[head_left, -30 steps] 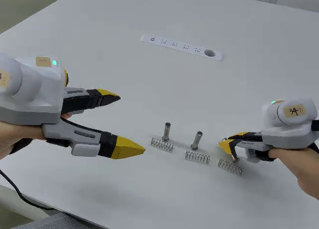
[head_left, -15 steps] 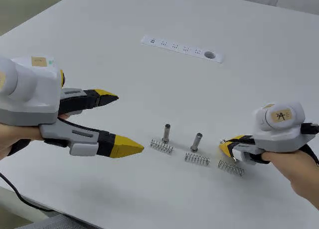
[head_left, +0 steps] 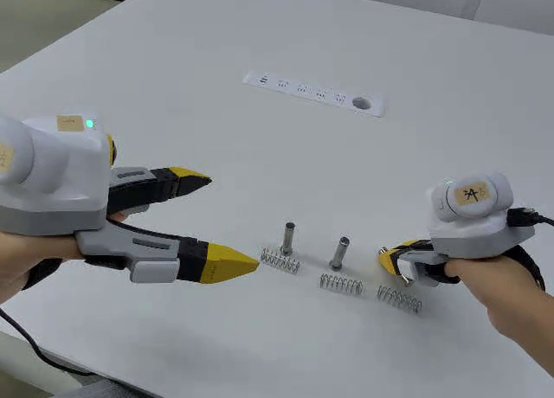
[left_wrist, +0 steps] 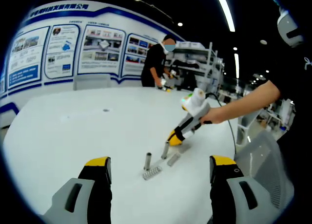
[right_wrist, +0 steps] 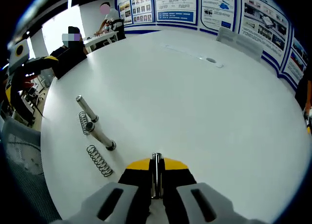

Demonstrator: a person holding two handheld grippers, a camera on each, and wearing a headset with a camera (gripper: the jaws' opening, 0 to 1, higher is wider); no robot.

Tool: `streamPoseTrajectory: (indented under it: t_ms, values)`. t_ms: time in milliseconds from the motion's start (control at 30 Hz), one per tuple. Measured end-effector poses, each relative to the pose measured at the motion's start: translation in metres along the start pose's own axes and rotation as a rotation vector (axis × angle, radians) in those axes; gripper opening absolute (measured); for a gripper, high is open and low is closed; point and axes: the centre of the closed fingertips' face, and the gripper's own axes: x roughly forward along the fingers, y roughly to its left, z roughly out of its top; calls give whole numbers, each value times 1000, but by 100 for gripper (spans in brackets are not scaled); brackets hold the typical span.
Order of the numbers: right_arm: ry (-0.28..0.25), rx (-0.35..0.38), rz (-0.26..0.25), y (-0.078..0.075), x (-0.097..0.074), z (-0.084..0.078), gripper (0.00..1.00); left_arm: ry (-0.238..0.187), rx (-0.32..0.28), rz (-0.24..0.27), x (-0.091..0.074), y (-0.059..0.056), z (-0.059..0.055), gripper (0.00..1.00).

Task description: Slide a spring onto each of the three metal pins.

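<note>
A: Step in hand?
B: Judged: steadying a pin for threading. Right gripper (head_left: 388, 259) clamps the 3 o'clock pin (right_wrist: 156, 177); its spring (head_left: 399, 298) lies at its 6 o'clock, unthreaded.
A: Left gripper (head_left: 232, 221)?
B: Jaws wide, empty, at 9 o'clock. Next, probably: it fetches that spring, bore aligned to the pin.

Our left hand-held gripper (left_wrist: 160, 161) holds its jaws wide apart over the white counter (left_wrist: 73, 131). Ahead we see two upright pins (left_wrist: 147, 161) with springs (left_wrist: 152, 173) lying beside them, and the right hand-held gripper (left_wrist: 174, 136) just beyond.
</note>
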Motion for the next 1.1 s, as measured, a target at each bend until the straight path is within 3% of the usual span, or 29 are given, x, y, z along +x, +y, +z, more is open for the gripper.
streamPoseTrajectory:
  t_ms: [233,467,700,1100]
  values:
    - [-43,29,3,-4,-10,4,7,8,-1,6,-3,-1,-2,84]
    - [-98,38,-4,-11,-19,10,7,-7,-1,3,-1,-9,1,84]
    - [-140,11,3,-7,-29,18,7,-6,6,2,-1,-12,2,84]
    - [-208,-16,15,3,-44,17,7,-17,14,9,-2,-16,8,84]
